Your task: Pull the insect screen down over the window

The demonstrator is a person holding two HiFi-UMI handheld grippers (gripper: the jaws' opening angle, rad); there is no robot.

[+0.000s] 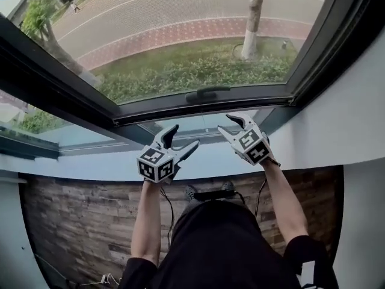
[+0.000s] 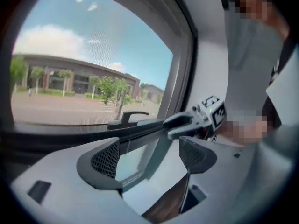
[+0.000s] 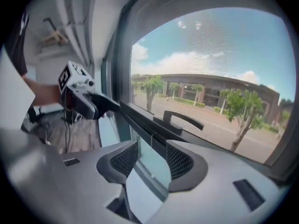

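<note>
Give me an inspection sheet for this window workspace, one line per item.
Surface: white sill below dark window frame.
Job's things: window handle on frame; faint mesh pattern over pane, screen's edge not made out.
Clutter: nothing seen.
Tools: left tool and right tool open, empty.
Cables: black leads hang beside the arms.
Surroundings: wood floor; street, trees outside.

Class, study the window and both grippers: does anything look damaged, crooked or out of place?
Nothing stands out. The dark window frame and its black lever handle look straight and intact; left gripper and right gripper are open, empty.
</note>
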